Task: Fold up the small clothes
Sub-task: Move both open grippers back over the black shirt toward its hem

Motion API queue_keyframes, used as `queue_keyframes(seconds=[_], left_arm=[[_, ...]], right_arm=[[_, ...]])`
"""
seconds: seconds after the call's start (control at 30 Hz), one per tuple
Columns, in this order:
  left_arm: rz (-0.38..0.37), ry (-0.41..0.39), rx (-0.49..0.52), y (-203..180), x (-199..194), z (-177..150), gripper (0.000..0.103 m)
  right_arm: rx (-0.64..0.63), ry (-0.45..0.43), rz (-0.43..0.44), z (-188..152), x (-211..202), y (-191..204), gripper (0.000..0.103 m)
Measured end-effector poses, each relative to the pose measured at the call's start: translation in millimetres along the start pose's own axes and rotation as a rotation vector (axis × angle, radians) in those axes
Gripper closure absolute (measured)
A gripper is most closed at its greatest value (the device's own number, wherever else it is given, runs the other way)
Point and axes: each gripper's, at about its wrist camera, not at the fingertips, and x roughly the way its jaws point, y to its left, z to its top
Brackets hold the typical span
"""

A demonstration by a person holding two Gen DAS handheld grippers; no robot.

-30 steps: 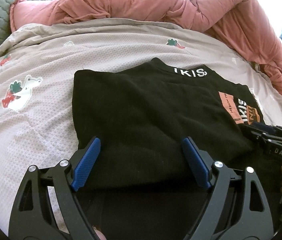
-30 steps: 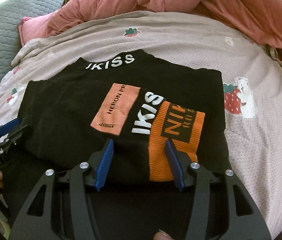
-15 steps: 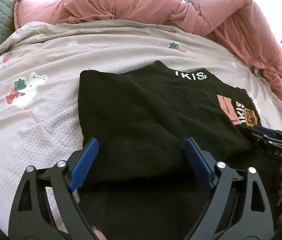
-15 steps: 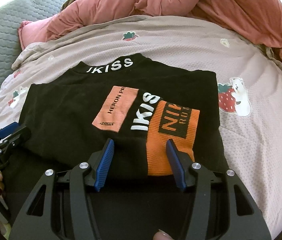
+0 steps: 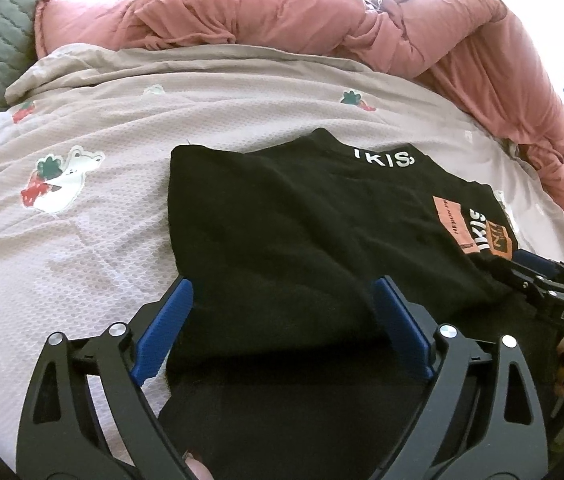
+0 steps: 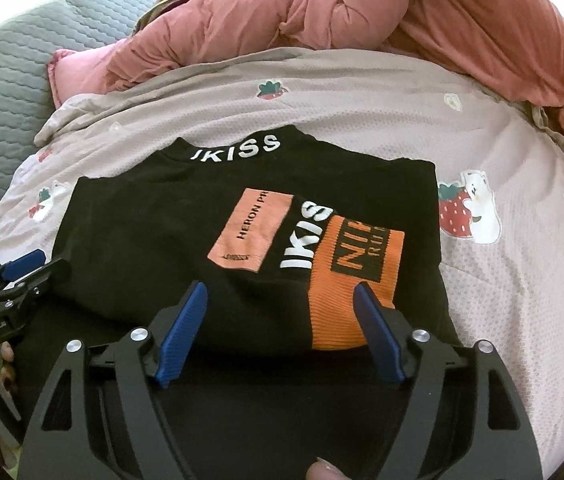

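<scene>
quilt (image 5: 362, 36) beyond folded shirt (image 5: 282, 232)

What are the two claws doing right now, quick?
Left gripper: open, jaws spread over the black shirt's near edge, gripping nothing.
Right gripper: open, jaws astride the same folded shirt, gripping nothing.

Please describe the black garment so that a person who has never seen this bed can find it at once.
On the bed lies a beige blanket printed with strawberries and bears, below a heap of pink quilt. The black shirt lies folded in the middle of that blanket. Unlike anything near it, it is black, with white letters at the collar and orange patches.
</scene>
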Motion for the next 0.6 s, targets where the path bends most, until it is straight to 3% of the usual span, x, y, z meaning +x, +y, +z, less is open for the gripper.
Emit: queue_keyframes(seconds=[0.03,0.07,0.6], left_arm=[[0.000,-0.001,-0.001,0,-1,0,0.014],[0.001,-0.003,-0.001,0,-2,0,0.013],[0.051,-0.042,-0.040,9,-20,4,0.010]], right_arm=[[0.000,-0.004,-0.002,0,-1,0,0.018],[0.000,-0.008,-0.002,1,-2,1,0.016],[0.040,-0.106,0.007,9,-22,-6,0.009]])
